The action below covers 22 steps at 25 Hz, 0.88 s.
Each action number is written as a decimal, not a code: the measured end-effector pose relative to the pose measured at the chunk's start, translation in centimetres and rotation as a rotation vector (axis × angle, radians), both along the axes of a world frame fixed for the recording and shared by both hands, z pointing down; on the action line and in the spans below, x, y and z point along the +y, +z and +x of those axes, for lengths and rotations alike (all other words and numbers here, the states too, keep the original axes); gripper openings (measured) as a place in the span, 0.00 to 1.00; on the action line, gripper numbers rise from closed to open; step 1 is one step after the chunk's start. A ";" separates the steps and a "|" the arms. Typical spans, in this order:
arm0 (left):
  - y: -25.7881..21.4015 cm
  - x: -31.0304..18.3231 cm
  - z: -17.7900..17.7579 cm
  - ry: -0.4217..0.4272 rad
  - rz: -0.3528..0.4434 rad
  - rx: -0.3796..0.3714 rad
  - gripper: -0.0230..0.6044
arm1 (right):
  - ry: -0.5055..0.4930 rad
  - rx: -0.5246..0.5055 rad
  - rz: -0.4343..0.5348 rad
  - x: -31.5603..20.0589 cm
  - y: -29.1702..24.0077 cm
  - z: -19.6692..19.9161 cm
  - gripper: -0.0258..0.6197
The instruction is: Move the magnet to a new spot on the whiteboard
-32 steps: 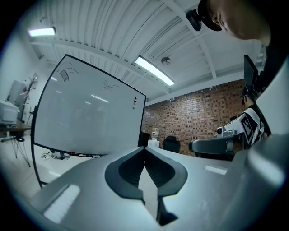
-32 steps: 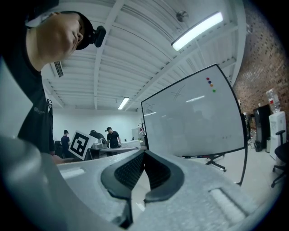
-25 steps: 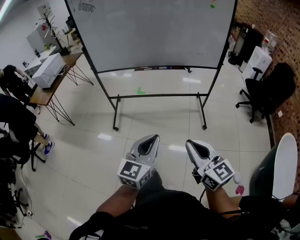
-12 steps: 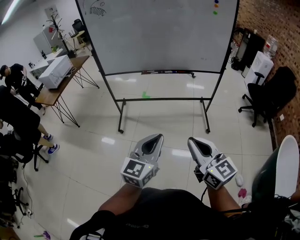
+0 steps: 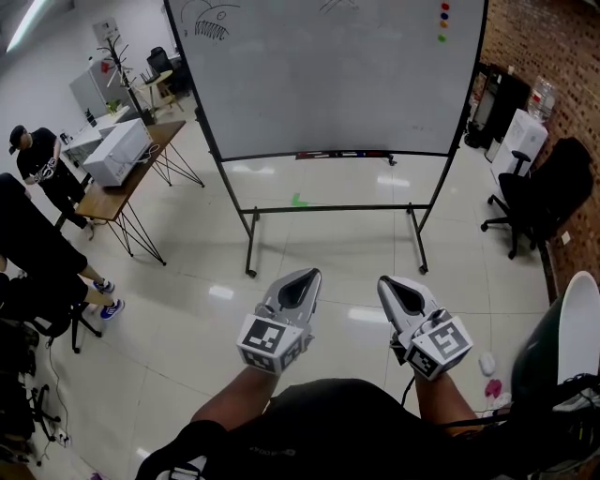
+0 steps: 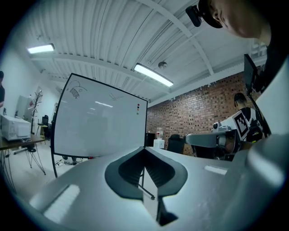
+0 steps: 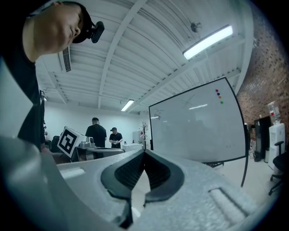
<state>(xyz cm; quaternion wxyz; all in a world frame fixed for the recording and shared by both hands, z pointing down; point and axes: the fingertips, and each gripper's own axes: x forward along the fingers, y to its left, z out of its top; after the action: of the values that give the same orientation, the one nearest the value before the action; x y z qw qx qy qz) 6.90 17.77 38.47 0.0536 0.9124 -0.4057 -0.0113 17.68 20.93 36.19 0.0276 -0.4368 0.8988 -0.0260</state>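
A large whiteboard (image 5: 337, 75) on a black wheeled stand stands across the tiled floor ahead. Three small round magnets sit near its top right corner: red (image 5: 445, 7), blue (image 5: 444, 17) and green (image 5: 442, 37). They also show as dots on the whiteboard in the right gripper view (image 7: 219, 95) and the left gripper view (image 6: 138, 108). My left gripper (image 5: 305, 275) and right gripper (image 5: 386, 281) are held side by side in front of me, well short of the board. Both point level toward it. Each is shut with nothing between its jaws (image 6: 144, 149) (image 7: 144, 151).
A wooden table (image 5: 131, 178) with white boxes stands at the left, with people (image 5: 42, 159) beside it. Black office chairs (image 5: 544, 187) and a white cabinet (image 5: 520, 131) line the brick wall at the right. A green mark (image 5: 298, 200) lies on the floor under the board.
Both grippers have been carried forward toward the whiteboard, still shut. The board now sits lower and larger in the head view, and all three magnets show at its top right.
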 end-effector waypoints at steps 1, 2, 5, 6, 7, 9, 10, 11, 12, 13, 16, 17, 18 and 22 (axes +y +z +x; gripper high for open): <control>-0.2 0.0 -0.3 0.003 0.006 0.000 0.06 | 0.003 0.005 -0.001 0.0 0.0 -0.2 0.04; -0.5 0.1 -0.5 0.006 0.009 -0.001 0.06 | 0.006 0.011 -0.001 0.0 -0.1 -0.4 0.04; -1.1 -0.1 -1.4 0.000 0.008 -0.001 0.06 | 0.014 0.028 0.009 -0.2 -0.2 -1.1 0.04; -1.1 -0.2 -1.8 0.000 0.005 0.002 0.06 | 0.017 0.030 0.010 -0.2 -0.2 -1.4 0.04; -1.0 -0.3 -2.2 0.000 0.003 0.005 0.06 | 0.018 0.032 0.009 -0.2 -0.2 -1.7 0.04; -0.9 -0.4 -2.8 -0.002 0.006 0.009 0.06 | 0.014 0.039 0.008 -0.1 0.0 -2.4 0.04; -0.8 -0.5 -3.0 -0.002 0.010 0.012 0.06 | 0.011 0.043 0.007 -0.1 0.1 -2.7 0.04; -0.7 -0.6 -3.2 0.000 0.013 0.014 0.06 | 0.009 0.047 0.006 0.0 0.2 -2.9 0.04; -0.7 -0.6 -3.3 0.003 0.013 0.015 0.06 | 0.008 0.050 0.005 0.0 0.2 -3.1 0.04; -0.8 -0.7 -3.4 0.004 0.013 0.014 0.06 | 0.007 0.051 0.004 0.0 0.3 -3.3 0.04; -1.3 -0.7 -3.6 0.005 0.020 0.020 0.06 | 0.008 0.055 0.000 0.0 0.3 -3.6 0.04; -1.2 -0.8 -3.6 0.006 0.019 0.021 0.06 | 0.007 0.057 0.001 -0.1 0.3 -3.7 0.04; -1.1 -0.8 -3.6 0.009 0.017 0.020 0.06 | 0.007 0.059 0.002 -0.1 0.2 -3.7 0.04; -0.8 -0.7 -3.4 0.011 0.012 0.021 0.06 | 0.007 0.060 0.001 -0.2 0.0 -3.6 0.04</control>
<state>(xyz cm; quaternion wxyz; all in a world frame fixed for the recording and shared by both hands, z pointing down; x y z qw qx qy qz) 3.45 17.04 37.67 0.0525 0.9147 -0.4001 -0.0230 14.10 20.75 36.23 0.0009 -0.4407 0.8975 -0.0125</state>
